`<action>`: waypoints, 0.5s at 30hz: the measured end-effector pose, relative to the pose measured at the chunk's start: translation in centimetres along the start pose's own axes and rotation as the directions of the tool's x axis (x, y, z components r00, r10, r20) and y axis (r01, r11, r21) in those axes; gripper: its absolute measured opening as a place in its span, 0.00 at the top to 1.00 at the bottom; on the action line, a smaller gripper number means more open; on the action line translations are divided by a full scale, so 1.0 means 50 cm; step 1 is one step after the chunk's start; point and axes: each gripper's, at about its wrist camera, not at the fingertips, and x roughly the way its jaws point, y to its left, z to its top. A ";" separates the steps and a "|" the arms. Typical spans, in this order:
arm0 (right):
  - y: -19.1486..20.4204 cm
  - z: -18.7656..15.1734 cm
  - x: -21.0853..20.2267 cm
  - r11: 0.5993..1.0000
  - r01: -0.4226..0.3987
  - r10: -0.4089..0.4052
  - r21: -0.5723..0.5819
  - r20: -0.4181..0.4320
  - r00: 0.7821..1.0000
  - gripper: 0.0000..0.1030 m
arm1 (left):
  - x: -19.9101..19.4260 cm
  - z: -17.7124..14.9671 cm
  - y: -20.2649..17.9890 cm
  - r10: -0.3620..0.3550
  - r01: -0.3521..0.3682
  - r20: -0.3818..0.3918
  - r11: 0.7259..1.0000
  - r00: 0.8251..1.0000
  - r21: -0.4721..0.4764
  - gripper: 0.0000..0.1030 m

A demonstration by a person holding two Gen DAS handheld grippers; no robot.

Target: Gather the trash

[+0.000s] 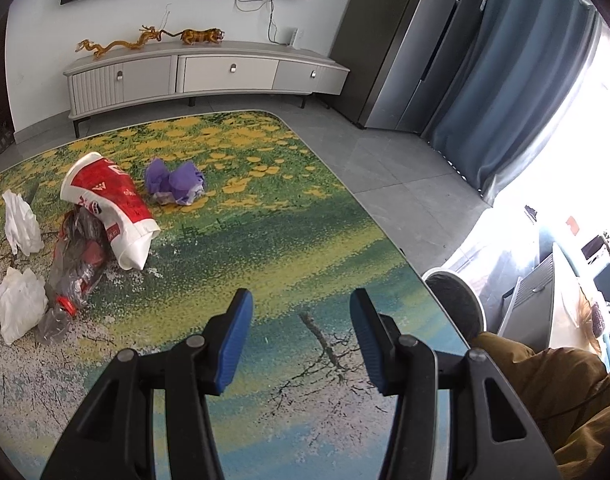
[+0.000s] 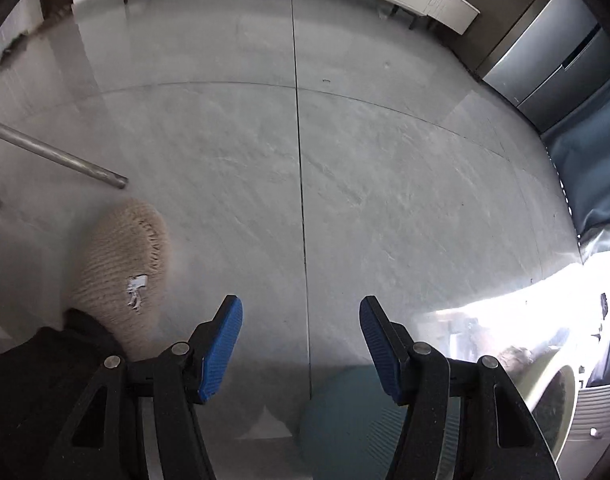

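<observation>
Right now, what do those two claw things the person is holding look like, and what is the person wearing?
Both the left gripper and right gripper look alike: matte black plastic frames with cut-out windows and round silver rivets, each ending in two fingers faced with ribbed blue pads. No cables show. A mustard-brown garment and a beige knitted slipper are visible.

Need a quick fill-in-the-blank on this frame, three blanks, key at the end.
1. The left gripper hovers over the table with its jaws ___.
2. The crumpled bag beside the red paper cup is ___ in colour.
3. The right gripper points down at the grey ___.

Missing words: open; purple; floor
</observation>
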 end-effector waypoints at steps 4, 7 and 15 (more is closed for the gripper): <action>0.006 0.004 0.020 0.996 0.090 -0.091 -0.023 -0.031 0.995 0.45 | 0.010 -0.001 0.004 -0.002 0.002 -0.010 1.000 1.000 -0.005 0.53; 0.012 0.020 0.007 0.997 0.080 -0.079 0.015 -0.019 0.997 0.45 | 0.011 -0.002 0.004 -0.004 0.004 -0.011 1.000 1.000 -0.009 0.53; 0.095 0.077 -0.051 0.994 -0.075 0.073 0.082 0.020 0.997 0.44 | -0.019 -0.002 0.011 0.004 -0.004 0.019 1.000 1.000 -0.013 0.53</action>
